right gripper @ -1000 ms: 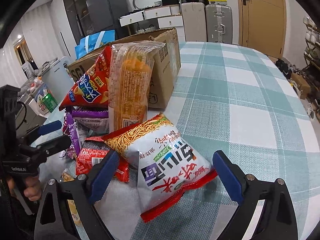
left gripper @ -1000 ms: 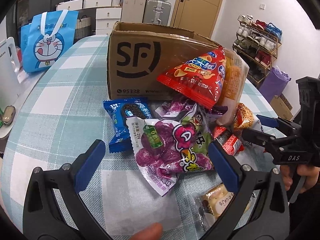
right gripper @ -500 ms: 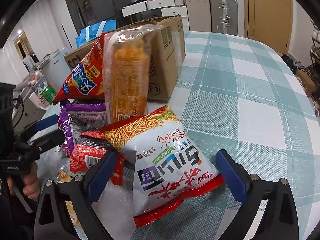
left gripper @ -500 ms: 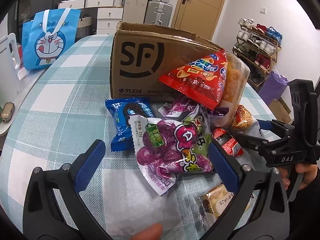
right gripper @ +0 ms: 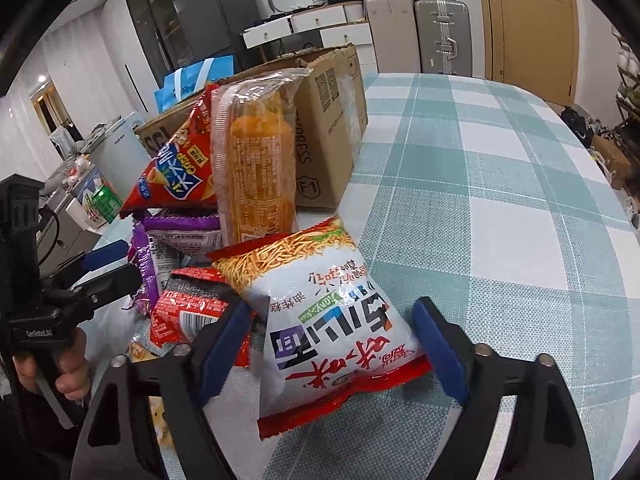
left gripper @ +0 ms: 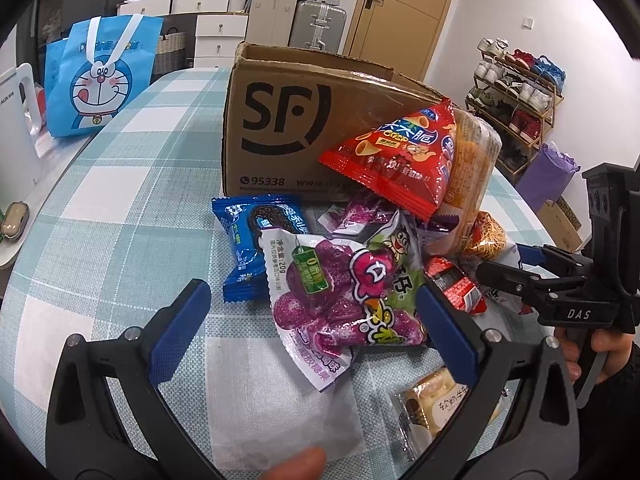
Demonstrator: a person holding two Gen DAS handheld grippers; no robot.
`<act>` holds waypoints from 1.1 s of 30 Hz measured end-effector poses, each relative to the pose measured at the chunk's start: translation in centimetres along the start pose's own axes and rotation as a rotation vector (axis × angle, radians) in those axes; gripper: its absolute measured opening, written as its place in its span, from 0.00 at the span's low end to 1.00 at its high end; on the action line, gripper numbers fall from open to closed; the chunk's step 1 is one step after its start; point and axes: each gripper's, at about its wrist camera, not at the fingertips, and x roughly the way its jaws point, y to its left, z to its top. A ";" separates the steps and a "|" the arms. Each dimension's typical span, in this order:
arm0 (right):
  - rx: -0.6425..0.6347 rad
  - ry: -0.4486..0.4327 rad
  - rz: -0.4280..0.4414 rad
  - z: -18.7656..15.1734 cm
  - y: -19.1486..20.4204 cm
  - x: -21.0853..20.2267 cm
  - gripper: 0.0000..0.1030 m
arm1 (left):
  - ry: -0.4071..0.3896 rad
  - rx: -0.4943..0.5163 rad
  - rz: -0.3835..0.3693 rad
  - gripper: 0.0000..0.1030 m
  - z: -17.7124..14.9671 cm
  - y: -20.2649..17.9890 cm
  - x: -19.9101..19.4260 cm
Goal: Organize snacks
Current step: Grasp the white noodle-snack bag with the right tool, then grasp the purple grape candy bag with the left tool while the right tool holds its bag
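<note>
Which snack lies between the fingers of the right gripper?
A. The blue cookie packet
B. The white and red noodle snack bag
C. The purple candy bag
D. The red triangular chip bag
B: in the right wrist view the right gripper has just been closing around the white and red noodle snack bag, which lies between its blue pads.

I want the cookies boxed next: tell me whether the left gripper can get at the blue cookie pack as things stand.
Probably yes. The left gripper is open, and the blue cookie pack lies just ahead, top and left side bare. Only the purple candy bag overlaps its right corner.
</note>
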 end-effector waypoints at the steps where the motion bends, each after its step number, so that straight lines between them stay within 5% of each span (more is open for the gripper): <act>1: -0.010 -0.005 -0.002 -0.2 0.2 -0.2 0.73 | -0.001 0.001 0.001 0.99 0.0 0.0 0.0; 8: -0.048 -0.068 -0.008 -1.1 1.2 -1.6 0.50 | -0.005 0.013 0.008 0.99 -0.1 -0.4 -0.1; 13: -0.035 -0.136 0.017 -1.3 1.1 -2.9 0.49 | -0.013 0.036 0.014 0.99 -0.1 -1.1 -0.4; 21: -0.034 -0.121 0.004 -1.3 1.2 -2.6 0.49 | -0.014 0.037 -0.042 0.99 0.3 -2.2 -0.7; 33: -0.028 -0.111 -0.003 -1.3 1.0 -2.4 0.49 | 0.028 -0.003 0.016 0.99 1.6 -1.6 1.4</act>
